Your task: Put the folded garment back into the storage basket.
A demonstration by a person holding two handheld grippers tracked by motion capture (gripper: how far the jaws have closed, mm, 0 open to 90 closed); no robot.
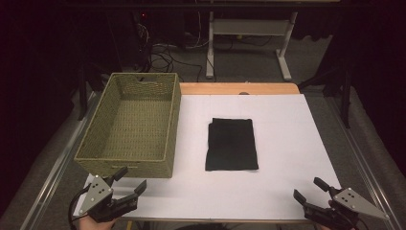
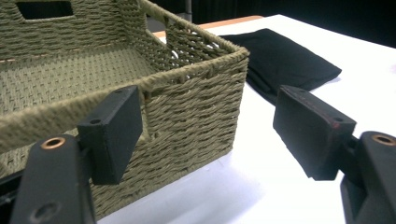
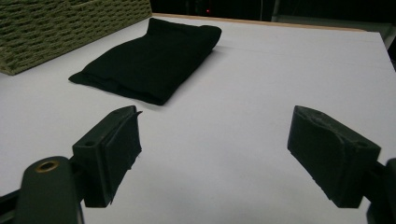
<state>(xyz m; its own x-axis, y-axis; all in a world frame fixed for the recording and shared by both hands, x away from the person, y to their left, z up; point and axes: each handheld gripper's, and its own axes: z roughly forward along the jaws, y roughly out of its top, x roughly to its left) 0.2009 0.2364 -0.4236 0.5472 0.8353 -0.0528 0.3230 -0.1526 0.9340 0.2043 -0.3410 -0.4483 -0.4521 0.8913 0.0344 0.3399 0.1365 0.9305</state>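
The folded black cloth (image 1: 231, 143) lies flat in the middle of the white desk (image 1: 287, 143), just beside the woven basket (image 1: 129, 163) and not touching it. Both grippers wait at the near edge with the fingers wide apart and nothing between them: the left gripper (image 1: 125, 184) close to the basket's near corner, the right gripper (image 1: 310, 189) well apart from the cloth.

I think the step is to reach for the cloth. To do it well, come in low, pinch all the layers at the near edge, and lift evenly so the fold does not open.

The right gripper view shows the thick rounded fold of the cloth (image 3: 154, 56); the high view only shows a flat rectangle. The left gripper view shows the handle hole (image 2: 45, 9) in the basket's far wall.
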